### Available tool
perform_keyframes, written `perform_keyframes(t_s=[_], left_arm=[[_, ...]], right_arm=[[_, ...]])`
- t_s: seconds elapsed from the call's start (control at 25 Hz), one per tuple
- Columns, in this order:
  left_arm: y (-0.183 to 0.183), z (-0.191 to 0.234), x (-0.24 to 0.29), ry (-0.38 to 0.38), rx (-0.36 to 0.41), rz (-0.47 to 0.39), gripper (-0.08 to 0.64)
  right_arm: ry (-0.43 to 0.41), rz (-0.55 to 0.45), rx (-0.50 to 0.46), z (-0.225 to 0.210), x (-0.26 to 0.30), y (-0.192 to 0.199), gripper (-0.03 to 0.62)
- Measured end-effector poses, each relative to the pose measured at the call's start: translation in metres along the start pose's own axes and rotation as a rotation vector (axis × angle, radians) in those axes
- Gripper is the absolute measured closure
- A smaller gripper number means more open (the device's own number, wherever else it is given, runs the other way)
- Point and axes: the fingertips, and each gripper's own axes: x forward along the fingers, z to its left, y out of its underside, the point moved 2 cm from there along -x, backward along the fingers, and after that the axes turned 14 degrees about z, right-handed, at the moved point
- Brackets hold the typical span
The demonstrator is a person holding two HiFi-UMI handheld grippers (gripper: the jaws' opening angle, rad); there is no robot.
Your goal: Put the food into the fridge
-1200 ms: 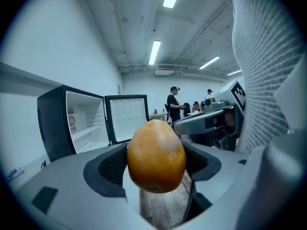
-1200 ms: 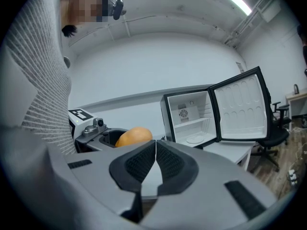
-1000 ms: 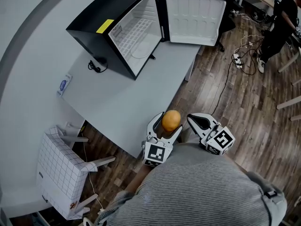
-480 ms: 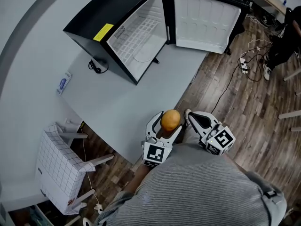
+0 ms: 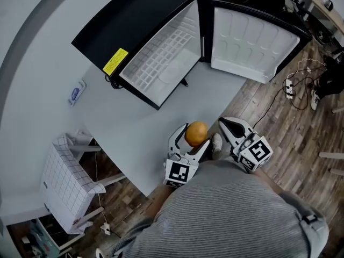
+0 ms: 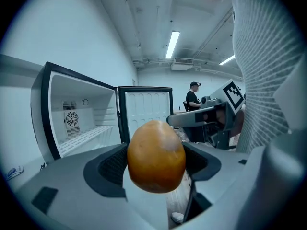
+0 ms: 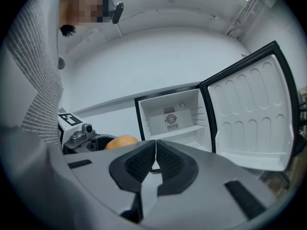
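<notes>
My left gripper (image 5: 192, 137) is shut on an orange fruit (image 5: 196, 133), held between both jaws near the front edge of the grey table (image 5: 140, 117). The same orange (image 6: 156, 155) fills the middle of the left gripper view. Beside it on the right, my right gripper (image 5: 228, 127) is shut with nothing between its pads (image 7: 155, 163). The black mini fridge (image 5: 156, 42) stands on the table's far side, its door (image 5: 251, 44) swung wide open. Its white interior (image 7: 173, 117) with a wire shelf (image 5: 161, 55) holds nothing that I can see.
A white gridded box (image 5: 63, 190) sits on the floor at the left, below the table edge. Cables and a power strip (image 5: 293, 82) lie on the wood floor at the right. A person (image 6: 194, 102) stands far off behind the fridge door.
The fridge has shifted right and closer in the head view as I moved toward it. Both grippers keep their hold and spacing, the orange still clamped in the left one.
</notes>
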Motion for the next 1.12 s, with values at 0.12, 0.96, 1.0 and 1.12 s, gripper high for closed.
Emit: perform_keyframes(t_s=[0.12, 0.96, 1.0, 1.12], left_arm=[[-0.022, 0.014, 0.026, -0.043, -0.027, 0.015, 0.193], [-0.053, 0.051, 0.114, -0.186, -0.077, 0.103, 0.193], [-0.052, 0.053, 0.115, -0.184, -0.071, 0.109, 0.193], [-0.047, 0.056, 0.119, -0.169, -0.074, 0.135, 0.193]], right_arm=[[-0.046, 0.012, -0.016, -0.035, 0.011, -0.019, 0.580], [-0.215, 0.047, -0.049, -0.136, 0.062, -0.043, 0.580], [-0.215, 0.045, -0.051, -0.136, 0.063, -0.044, 0.580], [-0.211, 0.042, -0.051, -0.136, 0.065, -0.045, 0.580]])
